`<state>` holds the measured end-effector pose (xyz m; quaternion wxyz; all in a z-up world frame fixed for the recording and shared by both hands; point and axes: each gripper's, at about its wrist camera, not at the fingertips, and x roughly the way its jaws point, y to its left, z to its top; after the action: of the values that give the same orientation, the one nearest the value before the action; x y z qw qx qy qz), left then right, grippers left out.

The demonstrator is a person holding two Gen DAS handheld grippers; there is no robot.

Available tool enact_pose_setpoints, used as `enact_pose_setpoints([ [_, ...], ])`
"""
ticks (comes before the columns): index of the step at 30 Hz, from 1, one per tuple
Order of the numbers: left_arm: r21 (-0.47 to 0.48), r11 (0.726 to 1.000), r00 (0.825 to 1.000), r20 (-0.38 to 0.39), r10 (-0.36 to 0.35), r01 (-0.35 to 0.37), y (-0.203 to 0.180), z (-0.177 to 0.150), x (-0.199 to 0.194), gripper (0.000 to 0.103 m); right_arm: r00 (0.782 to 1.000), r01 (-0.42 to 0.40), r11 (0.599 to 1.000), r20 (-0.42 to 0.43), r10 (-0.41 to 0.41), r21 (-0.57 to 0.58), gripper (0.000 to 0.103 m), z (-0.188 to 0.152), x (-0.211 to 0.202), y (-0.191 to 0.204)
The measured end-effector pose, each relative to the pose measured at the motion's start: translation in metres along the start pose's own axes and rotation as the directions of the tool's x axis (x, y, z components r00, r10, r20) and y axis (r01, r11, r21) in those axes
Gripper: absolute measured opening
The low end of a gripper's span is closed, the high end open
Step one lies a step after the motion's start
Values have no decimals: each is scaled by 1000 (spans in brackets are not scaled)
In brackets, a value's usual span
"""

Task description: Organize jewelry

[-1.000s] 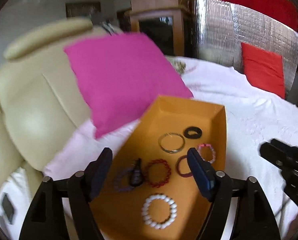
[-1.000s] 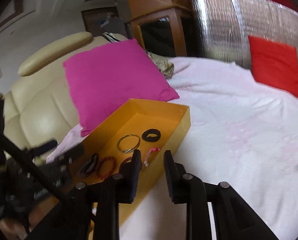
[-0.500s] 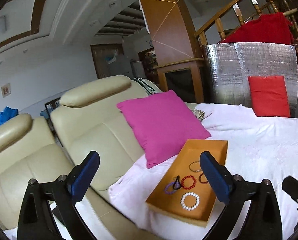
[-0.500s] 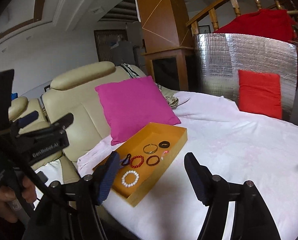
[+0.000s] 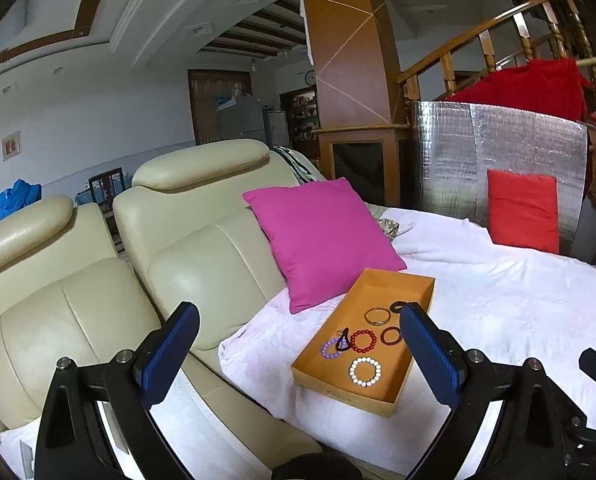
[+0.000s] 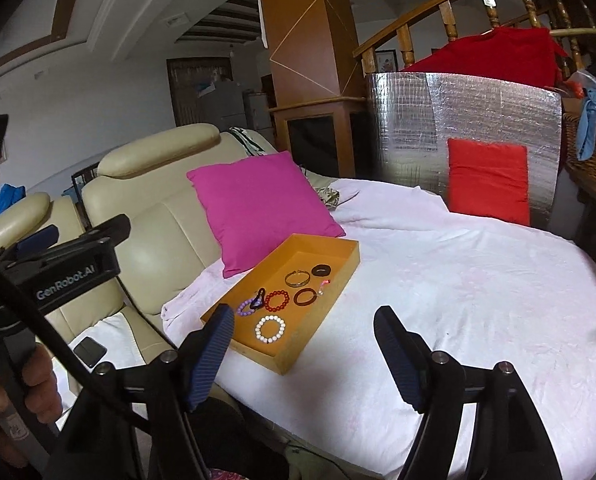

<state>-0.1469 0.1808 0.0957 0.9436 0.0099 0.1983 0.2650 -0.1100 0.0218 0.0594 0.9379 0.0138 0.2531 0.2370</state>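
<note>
**On the white bed, a tray of bracelets**

Beside the pink pillow (image 6: 257, 204), the orange tray (image 6: 340, 276) rests on the bed (image 6: 458, 300), holding bracelets. Left tool (image 5: 298, 354) and right tool (image 6: 304, 354) both hover spread wide, gripping nothing.

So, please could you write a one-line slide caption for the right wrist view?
Open right gripper above a white-covered table, facing an orange cardboard tray of beaded bracelets.

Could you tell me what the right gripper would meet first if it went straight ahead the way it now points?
Probably the white cloth just right of the orange tray. The right gripper is open and empty, aimed beside the tray's near right wall; depth is unclear, so it might clip that wall instead.
</note>
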Motion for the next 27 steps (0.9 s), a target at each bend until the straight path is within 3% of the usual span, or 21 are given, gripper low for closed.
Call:
enact_pose_setpoints([
  [27,-17,999,999,-22,27,-28,12,-4,9,100,1000,-9,999,-19,8,-31,76,2,12,14],
])
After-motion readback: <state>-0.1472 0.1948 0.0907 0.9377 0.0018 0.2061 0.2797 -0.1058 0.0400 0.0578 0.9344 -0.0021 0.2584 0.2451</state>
